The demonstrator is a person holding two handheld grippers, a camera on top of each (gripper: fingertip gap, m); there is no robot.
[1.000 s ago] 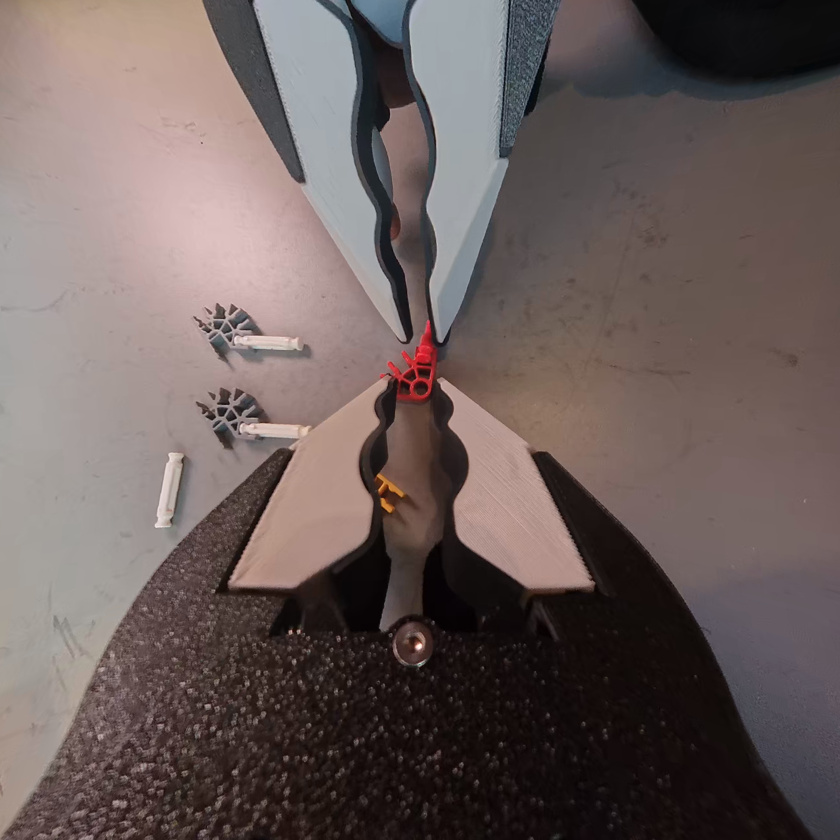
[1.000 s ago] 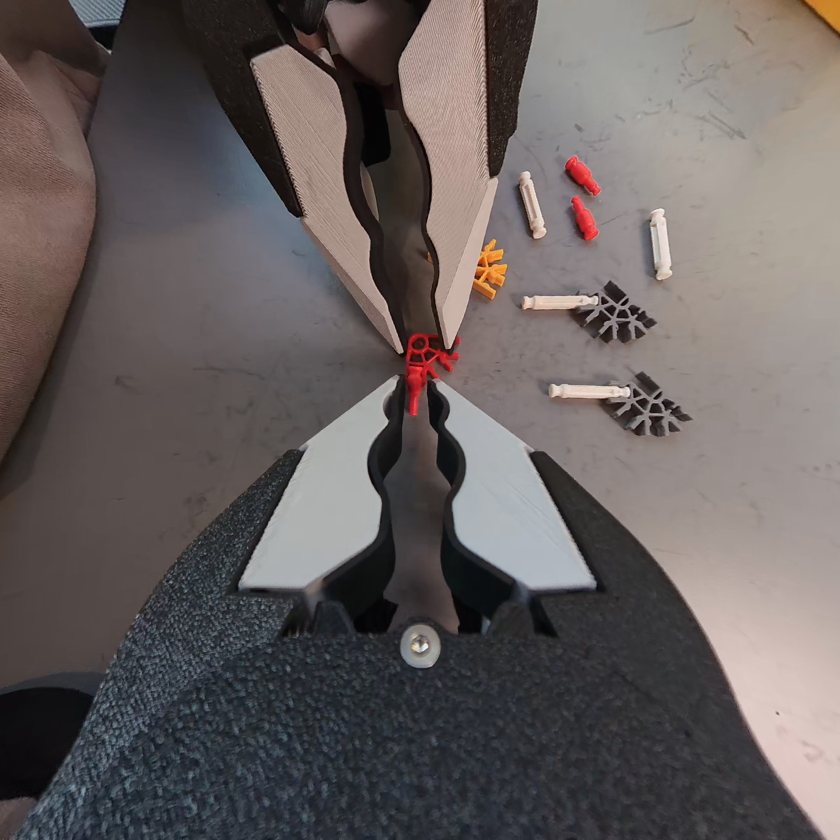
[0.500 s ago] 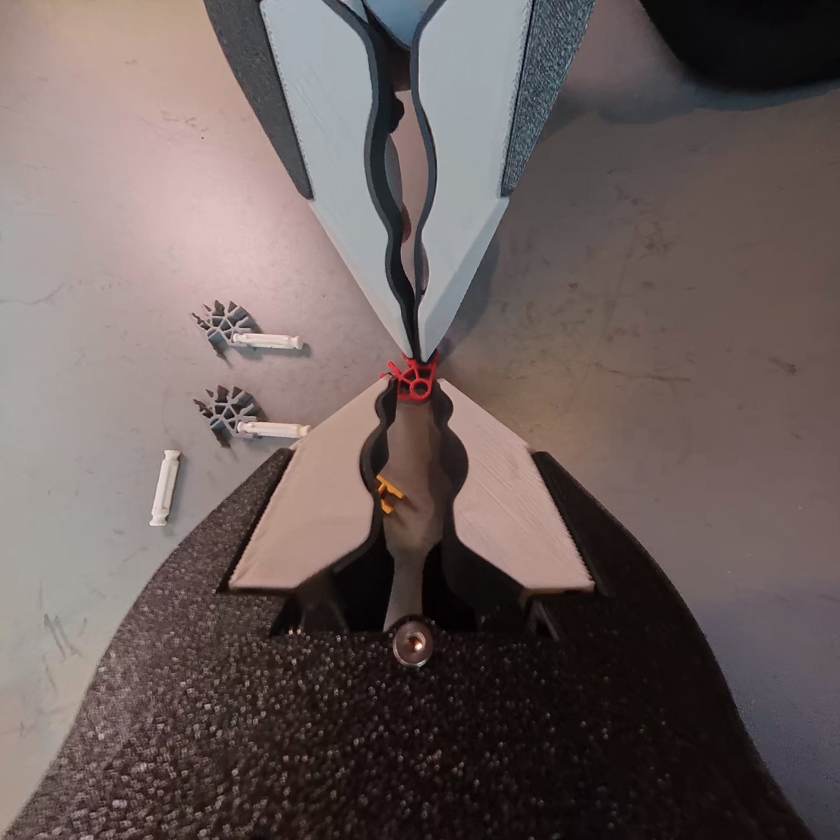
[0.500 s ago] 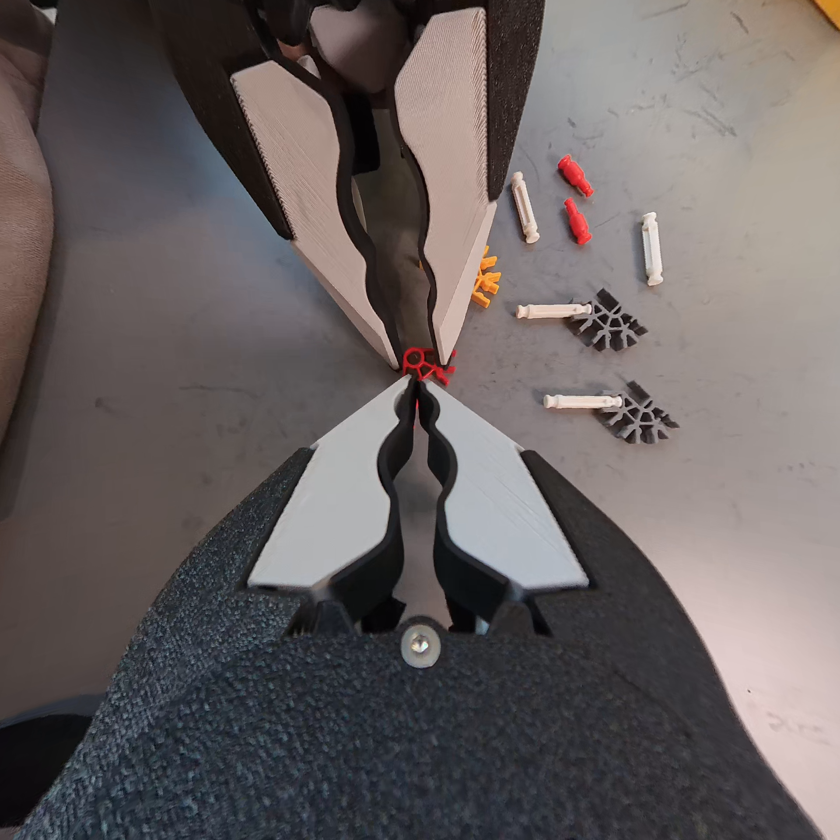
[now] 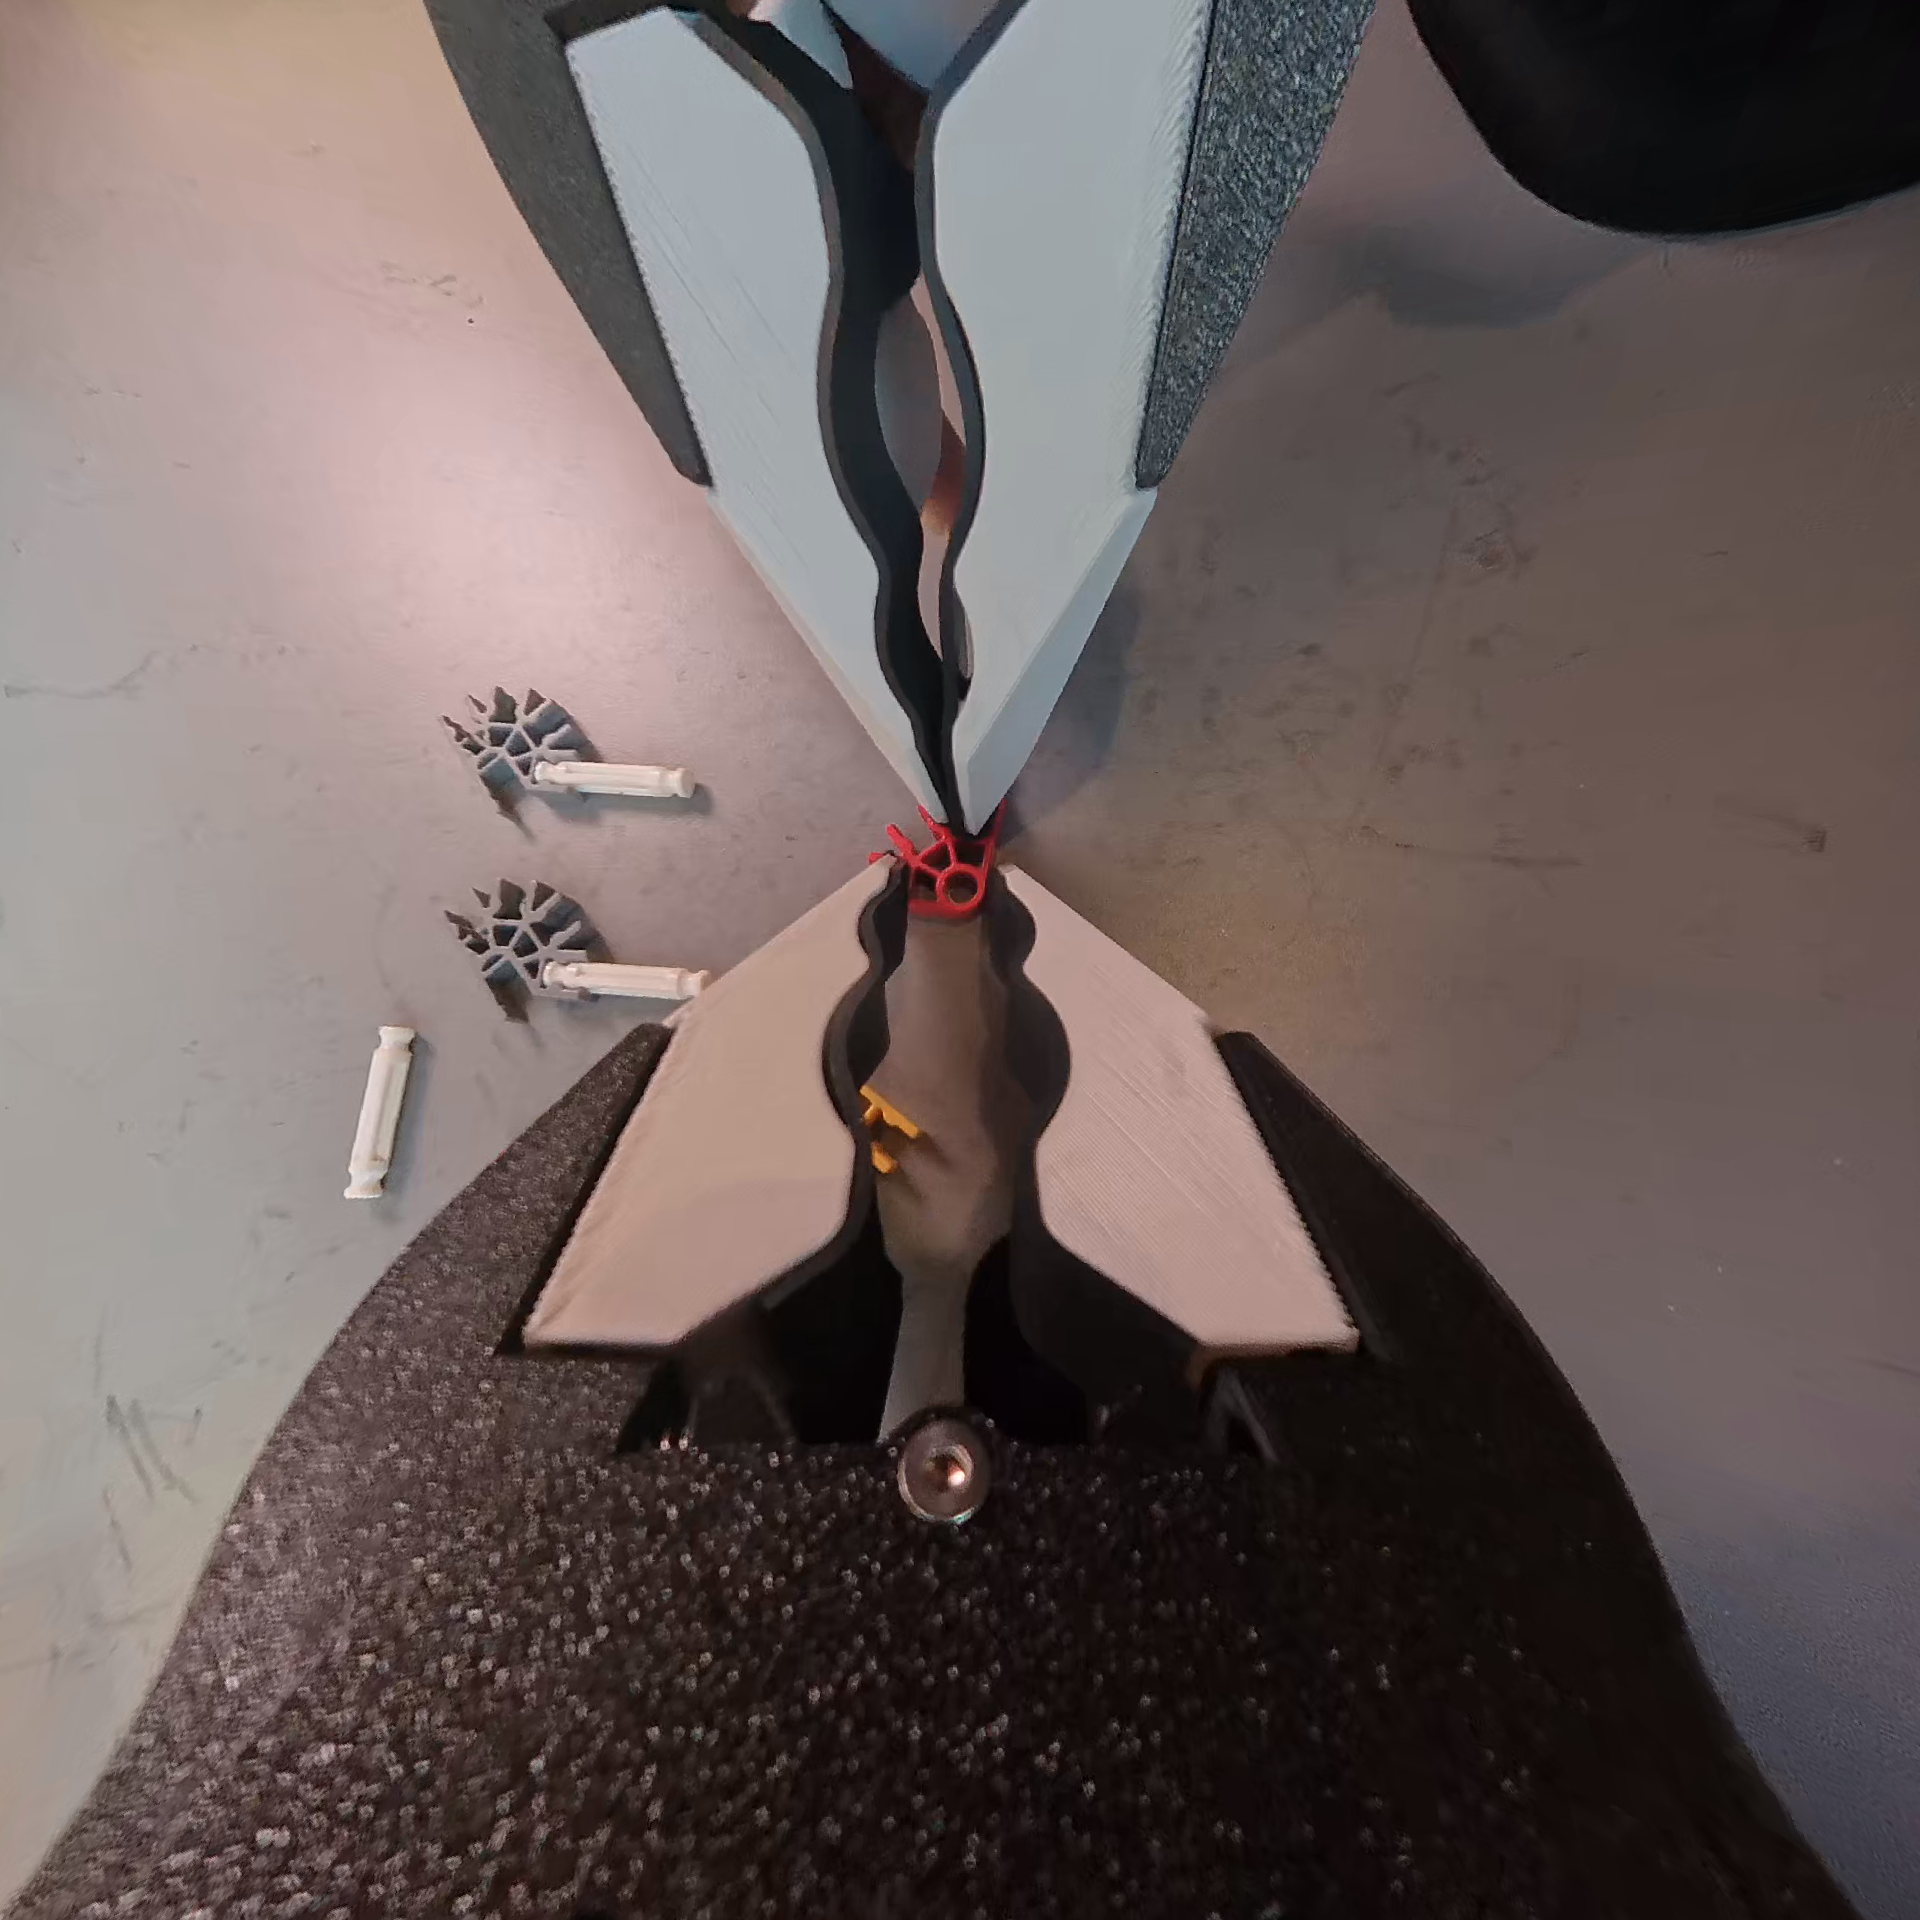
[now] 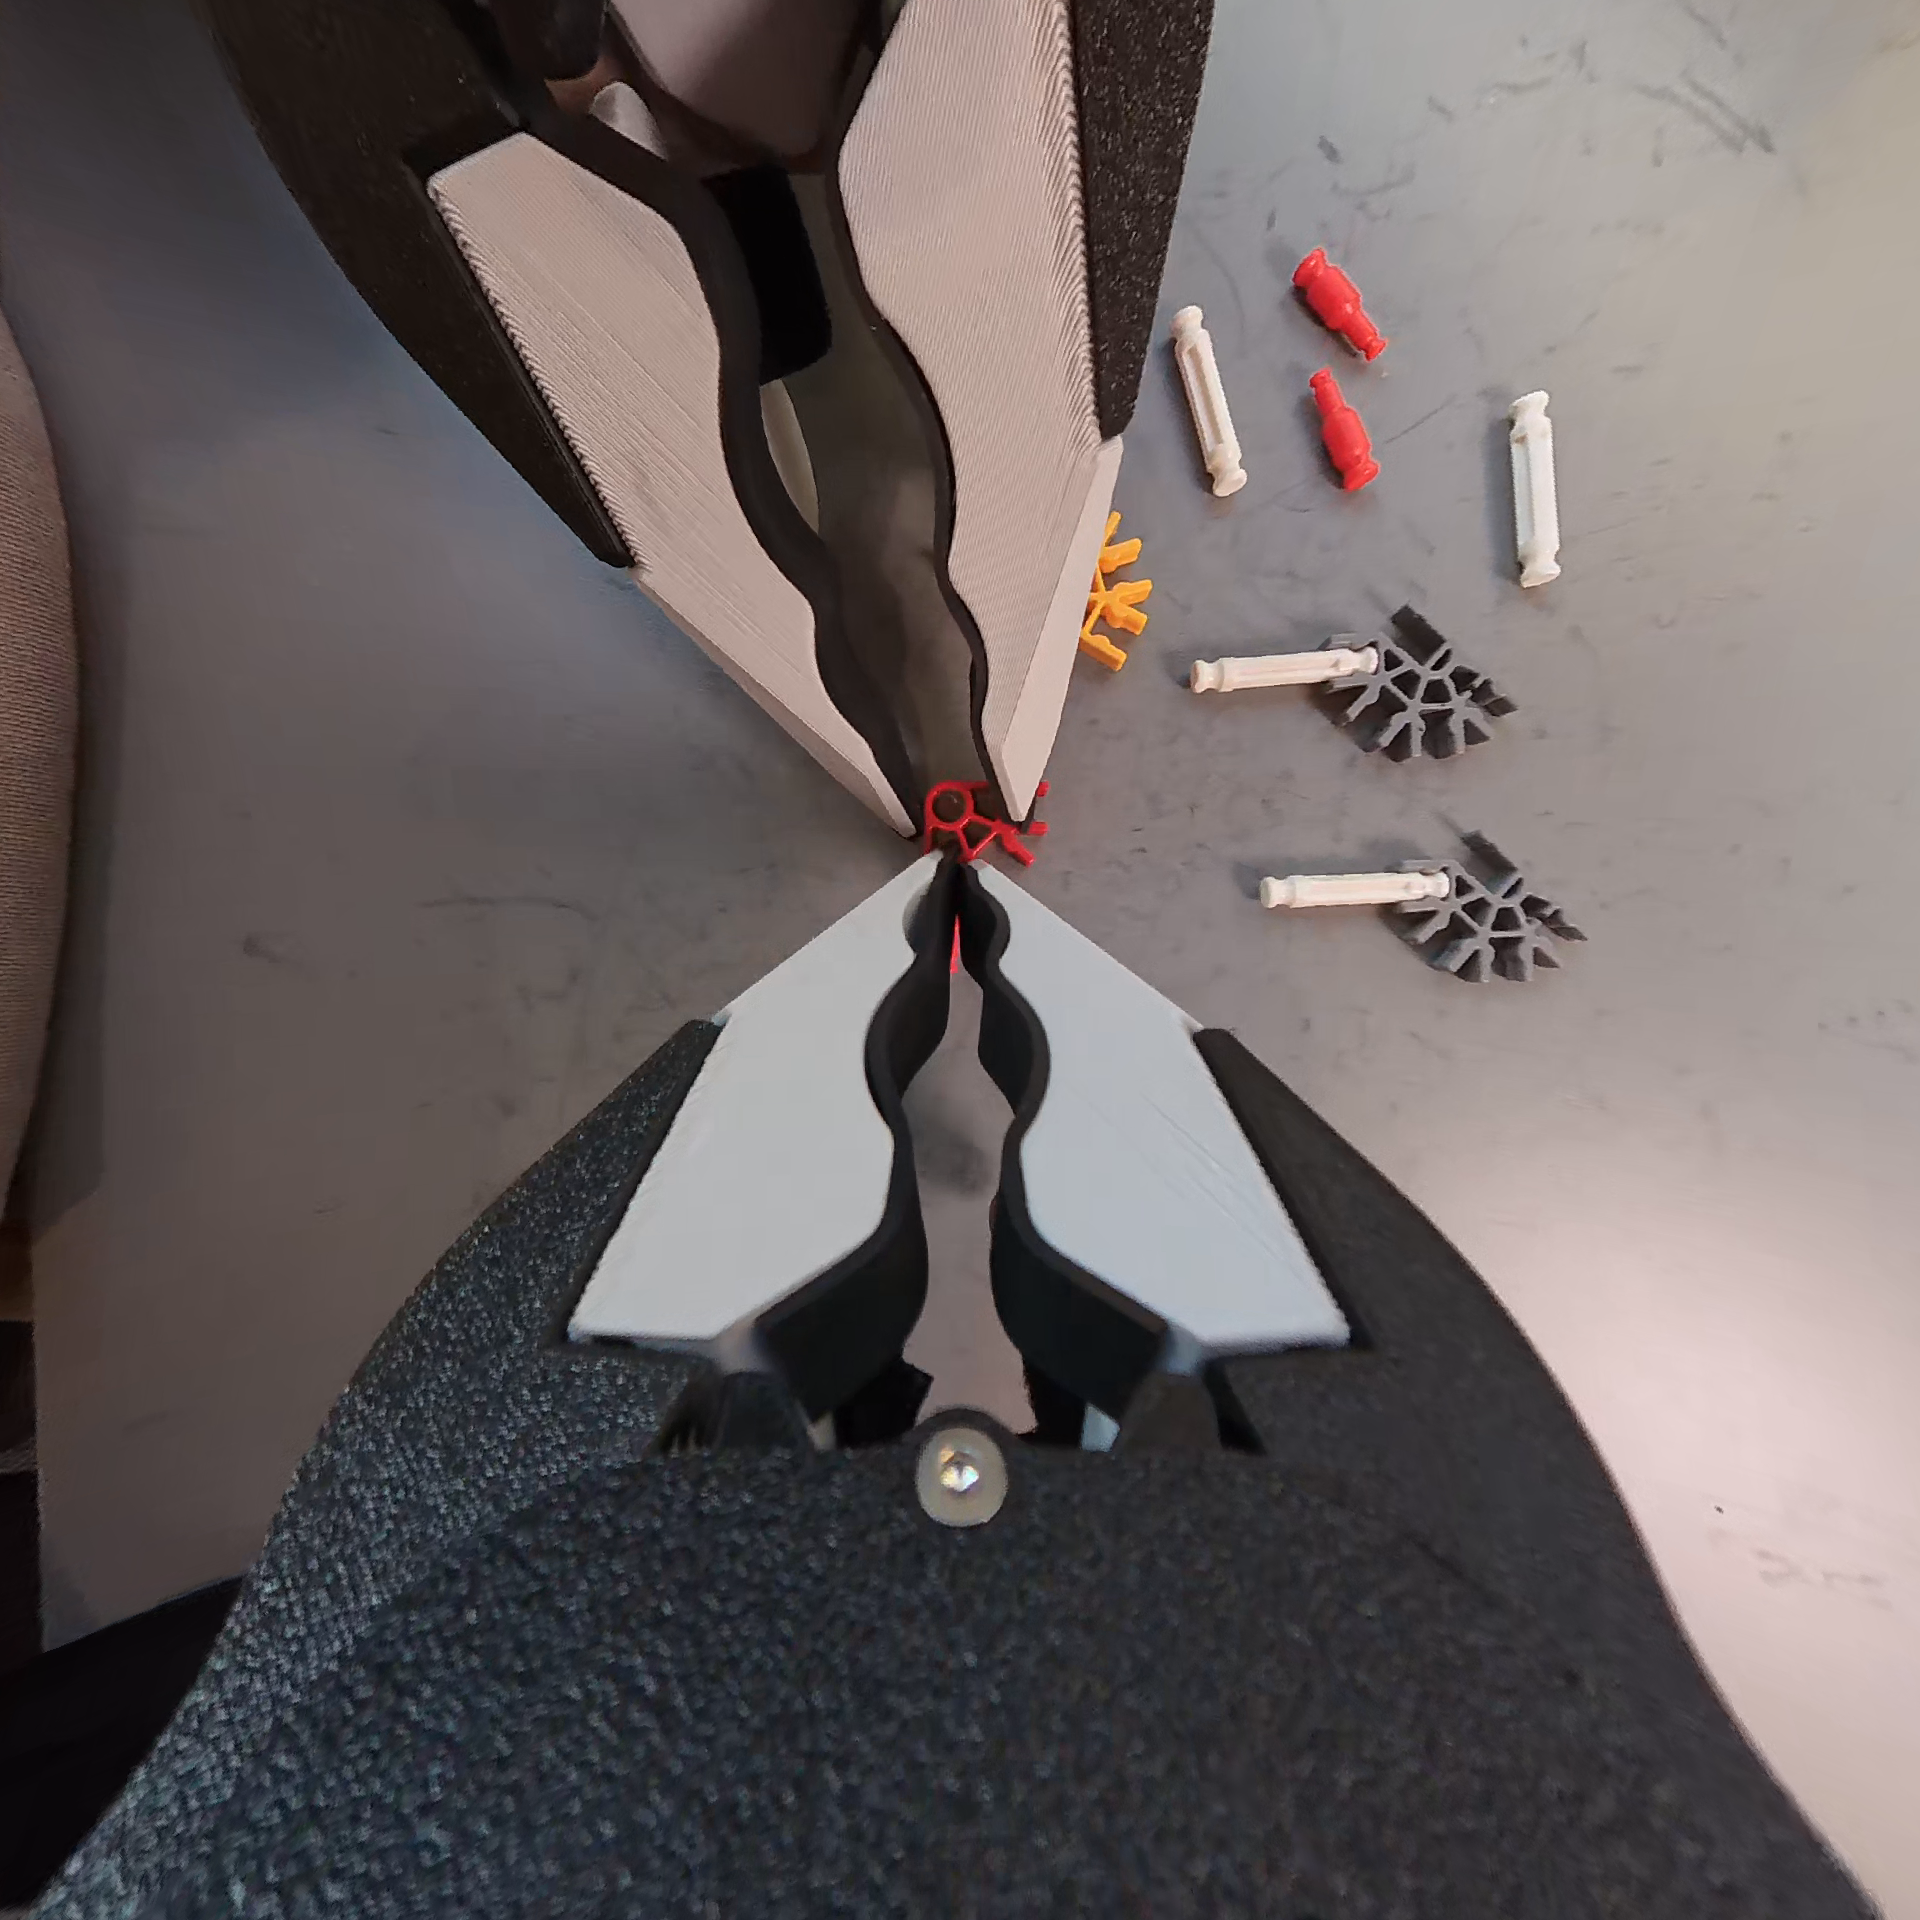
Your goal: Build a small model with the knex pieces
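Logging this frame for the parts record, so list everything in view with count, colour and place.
red plastic connector piece: one, red, between both gripper tips
small red rod: one, red, inside right gripper tips
loose short red rods: two, red, far right
loose white plastic rods: two, white, beside them
grey fan connectors with white rods: two, dark grey, right side
orange plastic connector: one, orange, behind left gripper
grey table: one
left gripper: shut on connector
right gripper: shut on rod

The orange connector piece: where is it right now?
In the right wrist view, the orange connector lies on the table, half hidden behind the left claw's finger, just left of the upper grey connector.
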